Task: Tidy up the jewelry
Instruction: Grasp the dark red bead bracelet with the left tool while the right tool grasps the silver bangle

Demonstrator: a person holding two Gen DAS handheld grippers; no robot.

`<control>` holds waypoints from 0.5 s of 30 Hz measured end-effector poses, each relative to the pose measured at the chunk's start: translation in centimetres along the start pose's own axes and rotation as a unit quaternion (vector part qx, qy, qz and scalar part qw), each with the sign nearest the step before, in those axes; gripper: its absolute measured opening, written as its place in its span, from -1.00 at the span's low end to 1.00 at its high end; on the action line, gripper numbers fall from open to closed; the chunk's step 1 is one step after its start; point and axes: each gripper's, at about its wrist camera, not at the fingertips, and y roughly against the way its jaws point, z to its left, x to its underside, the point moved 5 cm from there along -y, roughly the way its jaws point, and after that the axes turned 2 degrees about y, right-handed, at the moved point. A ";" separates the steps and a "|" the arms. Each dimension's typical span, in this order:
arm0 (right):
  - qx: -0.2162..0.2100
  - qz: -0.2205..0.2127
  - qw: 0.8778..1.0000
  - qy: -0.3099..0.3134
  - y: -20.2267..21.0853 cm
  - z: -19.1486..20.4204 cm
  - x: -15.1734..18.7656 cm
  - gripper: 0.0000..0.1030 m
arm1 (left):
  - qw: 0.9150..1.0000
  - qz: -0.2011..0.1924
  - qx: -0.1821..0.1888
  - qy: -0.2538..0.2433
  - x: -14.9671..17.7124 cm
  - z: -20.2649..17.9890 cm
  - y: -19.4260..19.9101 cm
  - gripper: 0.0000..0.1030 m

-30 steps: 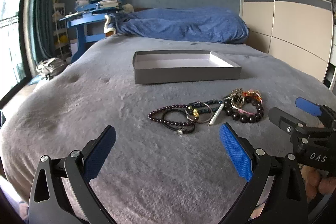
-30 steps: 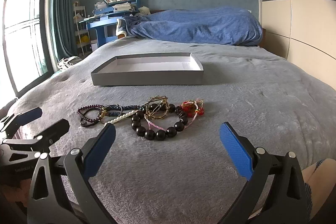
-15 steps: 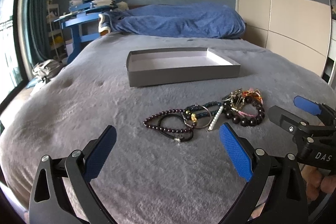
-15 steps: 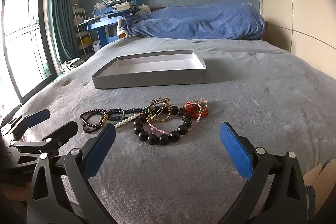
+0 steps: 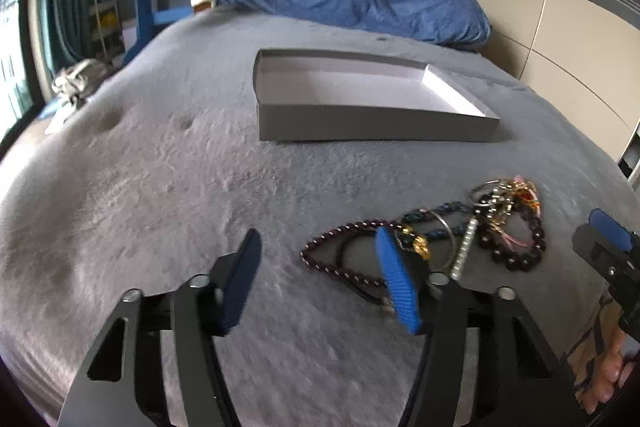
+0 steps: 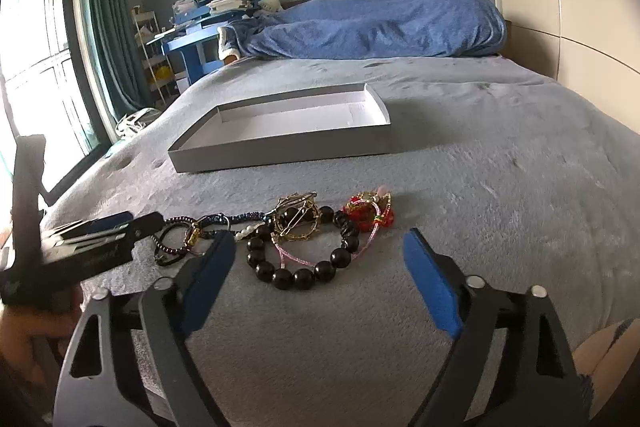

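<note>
A heap of jewelry lies on the grey bed cover: a dark purple bead string (image 5: pixel 340 259), a pearl strand (image 5: pixel 464 251), a big black bead bracelet (image 6: pixel 304 259), a gold hair clip (image 6: pixel 296 219) and a red charm (image 6: pixel 366 213). An empty grey shallow box (image 5: pixel 372 123) (image 6: pixel 280 151) sits behind the heap. My left gripper (image 5: pixel 320 283) is open, empty and narrower than before, at the purple string's left end. My right gripper (image 6: pixel 316 275) is open and empty, just in front of the black bracelet.
A blue duvet (image 6: pixel 380 23) lies at the head of the bed. A blue desk with books (image 6: pixel 208 15) and a window with curtain (image 6: pixel 48 59) stand at the left. A wardrobe (image 5: pixel 568 27) runs along the right.
Both grippers moved forward and down toward the jewelry. The left gripper's fingers closed partway and it swung toward the purple bead string.
</note>
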 end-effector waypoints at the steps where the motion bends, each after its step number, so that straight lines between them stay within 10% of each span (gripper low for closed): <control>1: 0.000 0.002 1.000 0.000 -0.1 0.0 0.0 0.58 | 1.000 0.006 0.002 0.001 0.0 0.2 -0.3 0.04; 7: -0.001 0.019 1.000 -0.007 -1.1 -0.8 -0.4 0.43 | 0.999 0.028 0.017 -0.014 0.4 0.3 -1.6 -0.84; 15: -0.020 0.023 0.999 -0.012 -2.2 -1.2 -1.5 0.35 | 1.000 -0.019 0.011 0.017 -0.5 2.8 1.0 -0.88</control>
